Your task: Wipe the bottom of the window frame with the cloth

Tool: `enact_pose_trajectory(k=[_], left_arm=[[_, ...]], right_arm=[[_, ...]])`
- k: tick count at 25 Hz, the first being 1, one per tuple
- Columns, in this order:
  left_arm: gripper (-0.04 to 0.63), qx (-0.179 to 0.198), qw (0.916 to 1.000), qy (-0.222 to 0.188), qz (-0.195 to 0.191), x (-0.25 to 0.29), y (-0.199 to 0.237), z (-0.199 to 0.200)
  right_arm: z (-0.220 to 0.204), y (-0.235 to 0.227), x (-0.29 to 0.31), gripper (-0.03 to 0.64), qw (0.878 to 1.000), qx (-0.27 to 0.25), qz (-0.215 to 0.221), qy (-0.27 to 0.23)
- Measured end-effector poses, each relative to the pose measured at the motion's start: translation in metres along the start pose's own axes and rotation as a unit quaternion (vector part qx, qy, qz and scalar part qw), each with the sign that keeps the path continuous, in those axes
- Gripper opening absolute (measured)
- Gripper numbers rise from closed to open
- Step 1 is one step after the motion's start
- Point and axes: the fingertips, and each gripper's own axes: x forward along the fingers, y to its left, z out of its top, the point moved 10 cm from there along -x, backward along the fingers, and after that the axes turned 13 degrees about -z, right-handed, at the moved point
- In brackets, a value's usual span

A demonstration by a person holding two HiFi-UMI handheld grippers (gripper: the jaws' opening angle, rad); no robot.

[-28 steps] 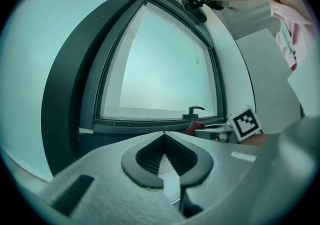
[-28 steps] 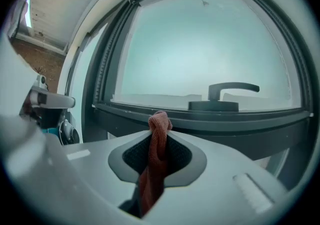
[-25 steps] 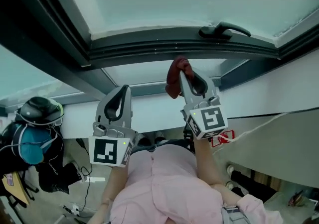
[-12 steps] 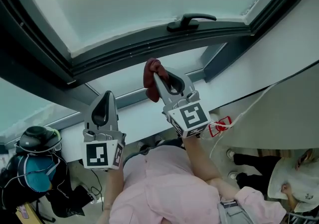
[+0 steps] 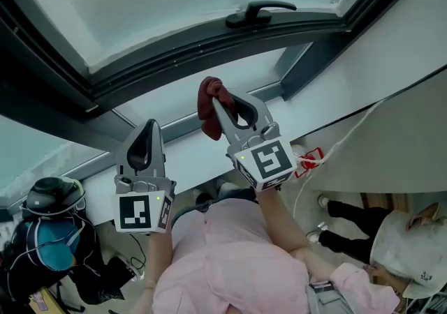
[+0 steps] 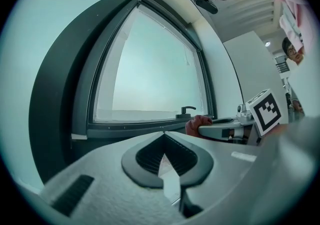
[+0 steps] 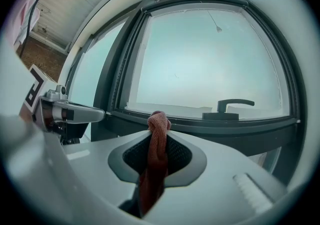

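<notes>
At the window, right side: the right gripper [image 5: 218, 98] has its fingers [image 7: 225, 164] clamped on a dark red cloth [image 5: 207, 109]. The cloth is twisted into a rope, with a knob of it poking out past the tips. It hangs over the white sill [image 5: 188, 159], near the dark bottom rail of the window frame [image 5: 209, 46] but, as far as I can judge, not touching it. The latch handle [image 5: 257, 11] sits on that rail further right.

The left gripper [image 5: 148, 128] is beside the right one. Its fingers [image 6: 100, 169] are closed tip to tip on nothing.

Step in hand, as I read it: bringing the cloth to the rail.
- Lead with the protruding knob so that fabric, not plastic, meets the frame.
- Press lightly, then drag along the rail's length.
- The bunched cloth gives a narrow contact, so overlapping passes are likely needed.
- Lift around the handle base.

Writing: none legible. Each gripper cube [image 5: 269, 161] carries only a black-and-white square marker. Print on the red tag [image 5: 308, 162] by the white cable is too small to read.
</notes>
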Motion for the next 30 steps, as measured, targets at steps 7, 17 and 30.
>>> enact_pose_trajectory(k=[7,17,30], left_arm=[[-0.002,-0.003,0.9999,0.011,-0.004,0.001,-0.009,-0.004],[-0.002,-0.005,0.9997,0.012,0.022,0.044,-0.036,0.000],[-0.002,-0.003,0.9983,0.029,0.051,0.131,-0.114,-0.001]], right_arm=[[-0.004,-0.040,-0.009,0.058,0.999,0.006,-0.049,-0.001],[-0.001,-0.131,-0.015,0.058,0.997,0.000,-0.082,-0.006],[-0.002,-0.267,-0.034,0.058,0.998,0.006,-0.054,0.011]])
